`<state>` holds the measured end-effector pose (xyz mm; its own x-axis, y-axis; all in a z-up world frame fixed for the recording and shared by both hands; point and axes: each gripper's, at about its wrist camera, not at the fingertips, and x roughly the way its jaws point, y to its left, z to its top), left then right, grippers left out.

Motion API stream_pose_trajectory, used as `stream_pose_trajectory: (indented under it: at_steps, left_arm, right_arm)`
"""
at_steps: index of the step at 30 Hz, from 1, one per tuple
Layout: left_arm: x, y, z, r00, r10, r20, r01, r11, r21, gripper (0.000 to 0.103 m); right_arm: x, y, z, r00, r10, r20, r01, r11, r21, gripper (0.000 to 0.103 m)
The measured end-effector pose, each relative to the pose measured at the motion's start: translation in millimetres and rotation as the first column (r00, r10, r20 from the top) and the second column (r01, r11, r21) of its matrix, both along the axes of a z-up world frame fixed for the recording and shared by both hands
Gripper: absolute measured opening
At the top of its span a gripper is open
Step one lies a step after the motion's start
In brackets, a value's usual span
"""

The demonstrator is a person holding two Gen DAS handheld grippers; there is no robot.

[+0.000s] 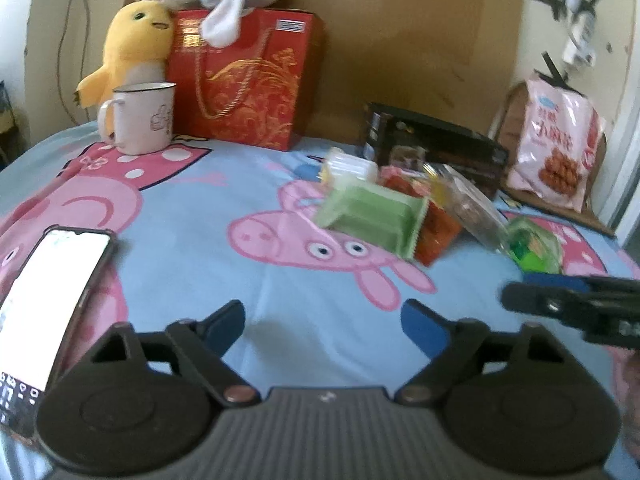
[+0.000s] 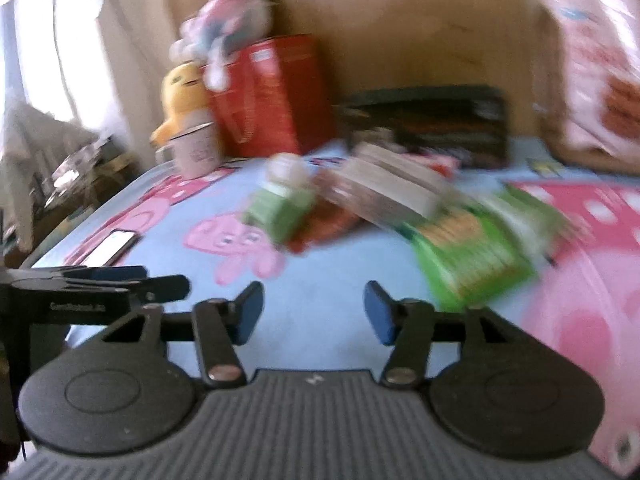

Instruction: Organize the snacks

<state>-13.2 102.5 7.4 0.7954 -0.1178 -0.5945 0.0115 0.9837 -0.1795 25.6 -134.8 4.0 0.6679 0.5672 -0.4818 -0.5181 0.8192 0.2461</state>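
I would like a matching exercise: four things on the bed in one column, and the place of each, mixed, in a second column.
1. phone
2. white mug
3. pink snack bag
4. green packet

a. far right, leaning upright
b. left edge, lying flat, screen lit
c. before the yellow plush
d. in the snack pile at the middle

Pairs: 1-b, 2-c, 3-a, 4-d

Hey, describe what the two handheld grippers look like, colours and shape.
Both match: the left gripper and right gripper have black linkage arms pinned with coppery rivets, round black discs either side of a grey ribbed body, and blue pads lining the jaws. Small white lettering marks the left one's side.
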Motion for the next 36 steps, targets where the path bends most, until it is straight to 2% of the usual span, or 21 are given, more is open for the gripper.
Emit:
stream_pose_trajectory:
  at_steps: [5, 8, 10, 11, 12, 13, 16, 19, 21, 23, 26, 30, 32, 34, 36]
  left_arm:
    - [-3, 21, -4, 0.999, 0.045, 0.005, -0.045, 0.998, -0.053, 0.084]
    - [-4, 30, -3, 0.998, 0.06, 0.003, -0.06, 0.996, -0.071, 0.081]
    - [-5, 34, -1, 0.998, 0.059, 0.014, -0.058, 0.996, -0.069, 0.079]
    - [-5, 35, 0, 0.998, 0.057, 0.018, -0.056, 0.996, -0.067, 0.079]
    - [-4, 36, 2, 0.998, 0.055, 0.024, -0.053, 0.996, -0.066, 0.078]
    - [-2, 36, 4, 0.998, 0.052, 0.027, -0.05, 0.996, -0.068, 0.078]
    - [8, 37, 7, 1.0, 0.024, 0.018, -0.022, 0.995, -0.093, 0.078]
    - [24, 30, 11, 0.998, -0.058, 0.005, 0.058, 0.99, -0.132, 0.078]
    - [41, 23, 18, 0.996, -0.09, 0.004, 0.09, 0.989, -0.121, 0.078]
    - [54, 16, 27, 0.996, -0.09, 0.015, 0.091, 0.989, -0.114, 0.078]
    - [67, -1, 41, 0.987, -0.153, 0.051, 0.159, 0.977, -0.141, 0.078]
    - [93, -36, 47, 0.97, -0.237, 0.047, 0.241, 0.963, -0.12, 0.074]
    - [108, -47, 46, 0.966, -0.257, 0.024, 0.258, 0.957, -0.13, 0.073]
    - [123, -55, 45, 0.959, -0.283, -0.004, 0.279, 0.946, -0.164, 0.066]
    - [137, -63, 43, 0.954, -0.298, -0.027, 0.289, 0.94, -0.181, 0.061]
  right_arm:
    - [48, 43, 3, 0.998, 0.02, -0.053, -0.02, 1.0, 0.011, 0.056]
    - [65, 65, -2, 0.998, 0.014, -0.058, -0.016, 1.0, -0.021, 0.056]
    - [65, 70, -4, 1.0, 0.022, -0.021, -0.023, 0.998, -0.052, 0.037]
    - [65, 68, -3, 0.998, 0.043, -0.035, -0.044, 0.999, -0.031, 0.016]
    - [64, 65, -2, 0.998, 0.046, -0.049, -0.047, 0.999, -0.008, 0.003]
    - [61, 60, -1, 0.998, 0.044, -0.049, -0.044, 0.999, -0.002, 0.002]
    - [44, 36, -1, 0.999, 0.041, -0.033, -0.042, 0.999, -0.025, 0.002]
    - [26, 3, -4, 0.998, 0.027, -0.052, -0.029, 0.999, -0.037, 0.002]
    - [11, -15, -6, 0.998, 0.035, -0.044, -0.037, 0.997, -0.062, 0.002]
    - [-6, -29, -4, 1.0, 0.01, 0.005, -0.01, 0.994, -0.11, 0.005]
    - [-12, -45, 0, 0.997, -0.05, 0.065, 0.06, 0.984, -0.169, 0.011]
    - [12, -66, 14, 0.99, -0.118, 0.081, 0.124, 0.989, -0.084, 0.048]
    - [38, -75, 21, 0.992, -0.115, 0.045, 0.115, 0.993, 0.003, 0.05]
    - [76, -78, 23, 0.993, -0.109, -0.042, 0.112, 0.991, 0.076, 0.051]
    - [104, -75, 15, 0.991, -0.07, -0.11, 0.08, 0.993, 0.087, 0.053]
